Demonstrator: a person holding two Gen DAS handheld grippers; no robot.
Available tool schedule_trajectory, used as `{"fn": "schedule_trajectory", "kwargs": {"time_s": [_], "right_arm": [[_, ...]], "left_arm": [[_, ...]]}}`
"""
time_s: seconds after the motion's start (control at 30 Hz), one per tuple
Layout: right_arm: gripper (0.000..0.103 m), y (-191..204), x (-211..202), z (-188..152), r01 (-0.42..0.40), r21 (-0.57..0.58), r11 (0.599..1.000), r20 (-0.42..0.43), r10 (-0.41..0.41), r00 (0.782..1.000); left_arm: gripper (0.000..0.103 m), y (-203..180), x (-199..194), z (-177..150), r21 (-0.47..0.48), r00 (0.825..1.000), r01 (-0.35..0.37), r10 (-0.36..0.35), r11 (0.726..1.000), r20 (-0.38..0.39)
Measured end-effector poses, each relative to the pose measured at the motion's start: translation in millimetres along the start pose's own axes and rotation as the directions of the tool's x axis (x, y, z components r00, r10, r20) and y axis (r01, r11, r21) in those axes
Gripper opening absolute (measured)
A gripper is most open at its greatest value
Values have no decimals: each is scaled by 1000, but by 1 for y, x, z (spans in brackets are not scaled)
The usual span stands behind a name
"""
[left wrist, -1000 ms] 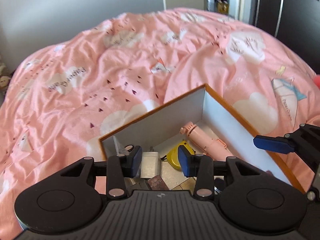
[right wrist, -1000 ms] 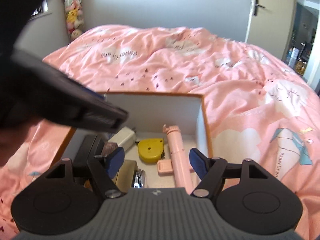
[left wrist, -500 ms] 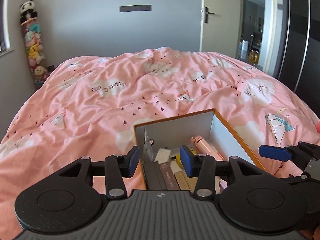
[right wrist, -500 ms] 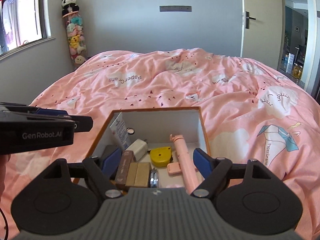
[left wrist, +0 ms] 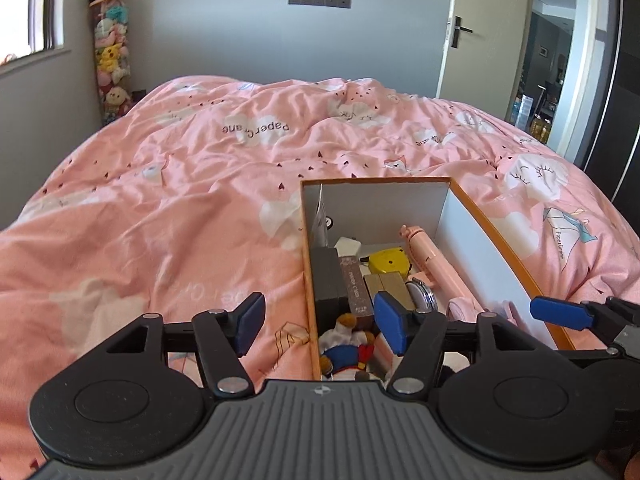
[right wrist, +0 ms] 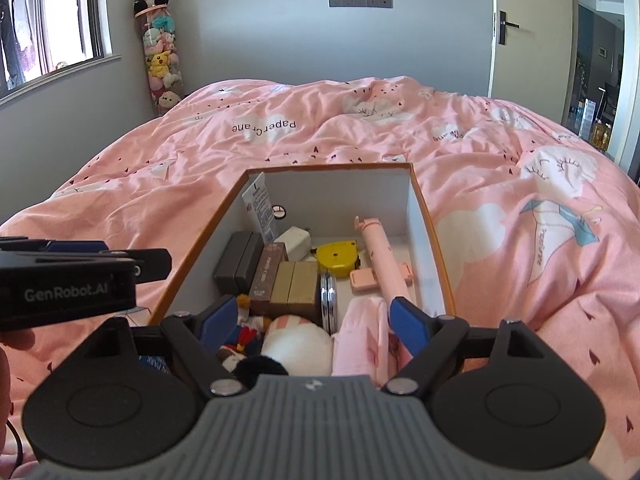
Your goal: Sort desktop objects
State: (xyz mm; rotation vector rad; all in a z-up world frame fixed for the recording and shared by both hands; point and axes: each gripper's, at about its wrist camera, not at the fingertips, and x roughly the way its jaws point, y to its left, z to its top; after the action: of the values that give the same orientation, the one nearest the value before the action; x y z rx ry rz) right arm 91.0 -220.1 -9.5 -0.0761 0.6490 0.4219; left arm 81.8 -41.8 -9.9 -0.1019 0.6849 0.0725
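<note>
Both grippers pointed downward at the near end of the orange-rimmed box (right wrist: 434, 240); the left gripper (left wrist: 318, 322) straddled its left wall, jaws opening and empty, while the right gripper (right wrist: 308, 318) hung over the plush toy (right wrist: 298, 346), jaws opening, gripping nothing. Farther in lay a yellow tape measure (right wrist: 336, 258) beside a pink stick (right wrist: 384, 254), with pink bedding (right wrist: 280, 140) beyond.

Bed with rumpled pink cloud-print duvet (right wrist: 320, 152); beyond its far left corner, tall clear column of plush toys (right wrist: 162, 52), panda-topped; cream door (right wrist: 532, 28), far right.
</note>
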Motion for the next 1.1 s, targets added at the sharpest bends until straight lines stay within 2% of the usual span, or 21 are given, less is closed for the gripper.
{"fn": "schedule_trajectory", "kwargs": {"time_s": [0.3,0.47,0.57,0.8,1.1], "right_arm": [[85,4,6,-13,-31,-13,999,-28,31,999],[85,3,8,-16,-11,-13,1000,-31,11,999],[85,2,6,-18,15,-17,1000,-28,-16,999],[85,6,10,-26,27,-46,999,-64,-30,997],[86,8,12,-27,32,-54,998,-70,-36,997]], "left_arm": [[74,-2,5,-16,-14,998,9,-10,1000,-58],[84,3,10,-20,-44,996,17,-21,999,-91],[85,3,10,-21,-46,995,17,-22,999,-99],[85,-2,21,-25,-17,984,-41,37,999,-174],[85,1,24,-27,-27,981,-40,34,999,-191]]}}
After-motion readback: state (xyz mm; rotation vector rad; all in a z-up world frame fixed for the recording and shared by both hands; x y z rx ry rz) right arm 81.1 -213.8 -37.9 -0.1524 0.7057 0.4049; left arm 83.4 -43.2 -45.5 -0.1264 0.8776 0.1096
